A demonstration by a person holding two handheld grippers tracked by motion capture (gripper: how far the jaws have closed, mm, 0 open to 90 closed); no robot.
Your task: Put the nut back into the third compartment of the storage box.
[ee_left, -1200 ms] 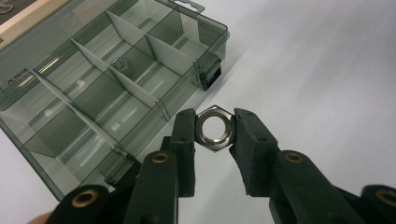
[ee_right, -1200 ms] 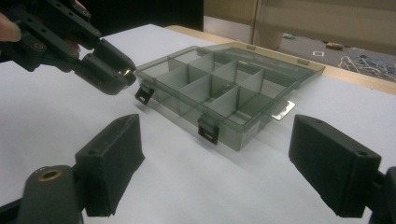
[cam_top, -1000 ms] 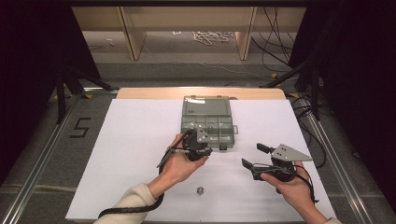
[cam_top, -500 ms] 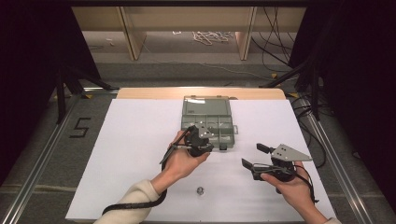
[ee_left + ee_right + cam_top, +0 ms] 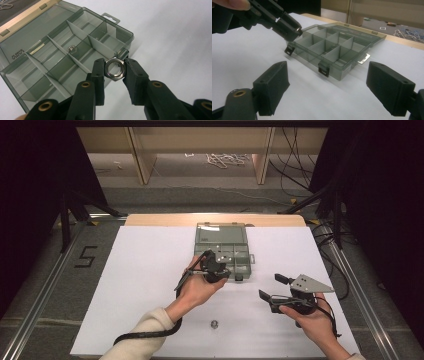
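From above, the left gripper (image 5: 218,270) hovered over the smoky plastic organiser box (image 5: 222,251). Its own view showed matte jaws pinching a shiny hexagonal steel nut (image 5: 114,68). The right gripper (image 5: 329,92) gaped wide, empty.

Two handheld black tools, the left tool (image 5: 216,268) and the right tool (image 5: 278,287). Each ends in two blocky matte black pads (image 5: 272,86) with small screw holes, hinged on brass-coloured rivets (image 5: 85,84). A grey three-cornered plate (image 5: 311,283) tops the right tool. A black cable (image 5: 145,335) trails past a cream sleeve (image 5: 142,337).
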